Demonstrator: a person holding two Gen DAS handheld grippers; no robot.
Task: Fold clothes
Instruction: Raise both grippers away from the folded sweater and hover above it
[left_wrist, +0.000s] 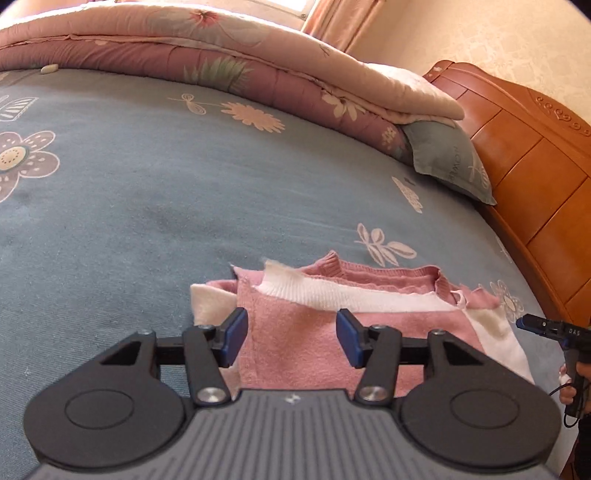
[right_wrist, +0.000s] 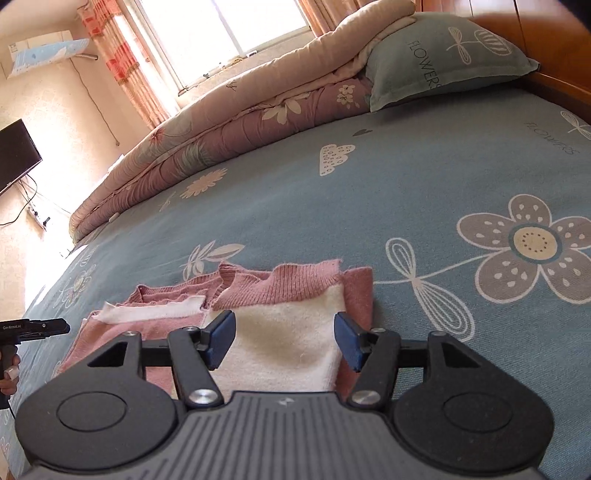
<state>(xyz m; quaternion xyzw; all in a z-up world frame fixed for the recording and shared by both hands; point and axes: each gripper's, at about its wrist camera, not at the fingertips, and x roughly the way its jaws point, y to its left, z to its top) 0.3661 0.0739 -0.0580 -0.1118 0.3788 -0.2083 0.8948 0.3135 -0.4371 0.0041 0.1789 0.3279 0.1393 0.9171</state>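
A pink and white knitted sweater (left_wrist: 295, 332) lies folded on the blue flowered bedsheet (left_wrist: 129, 184). My left gripper (left_wrist: 291, 338) hovers over its pink part, jaws open, blue pads clear of the cloth. In the right wrist view the same sweater (right_wrist: 284, 332) shows its white panel under my right gripper (right_wrist: 284, 339), which is open too with nothing pinched. Each gripper appears at the edge of the other's view: the right gripper (left_wrist: 546, 328) at the far right, the left gripper (right_wrist: 37, 328) at the far left, each held by a hand.
A rolled pink floral quilt (left_wrist: 221, 59) lies along the far side of the bed. A blue-green pillow (right_wrist: 443, 55) leans by the wooden headboard (left_wrist: 524, 155). A window with curtains (right_wrist: 221, 37) and a dark screen (right_wrist: 14, 155) are on the far wall.
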